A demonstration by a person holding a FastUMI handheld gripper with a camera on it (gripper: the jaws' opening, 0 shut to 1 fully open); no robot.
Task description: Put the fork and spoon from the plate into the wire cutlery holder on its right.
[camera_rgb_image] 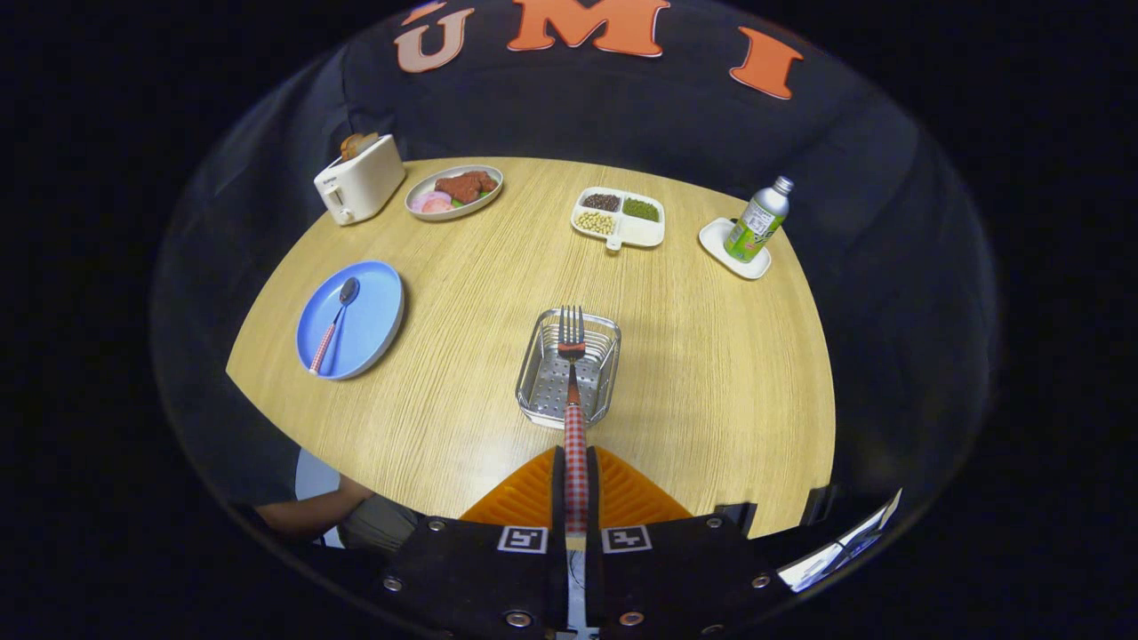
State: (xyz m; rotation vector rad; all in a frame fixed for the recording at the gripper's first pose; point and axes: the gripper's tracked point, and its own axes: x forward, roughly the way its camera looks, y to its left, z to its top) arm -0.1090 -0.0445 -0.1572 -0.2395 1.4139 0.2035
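1. Your gripper [576,480] is clenched on the fork [573,373] by its checked handle.
2. The fork's tines hang over the wire cutlery holder [544,391].
3. The spoon [336,322] lies on the blue plate [373,311], left of the holder on the worktop [711,356].

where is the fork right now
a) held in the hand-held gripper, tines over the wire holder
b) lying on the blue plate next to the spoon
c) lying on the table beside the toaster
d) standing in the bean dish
a: the fork has its checked handle clamped between the fingers of the hand-held gripper, with its tines above the wire holder; the spoon lies alone on the blue plate.
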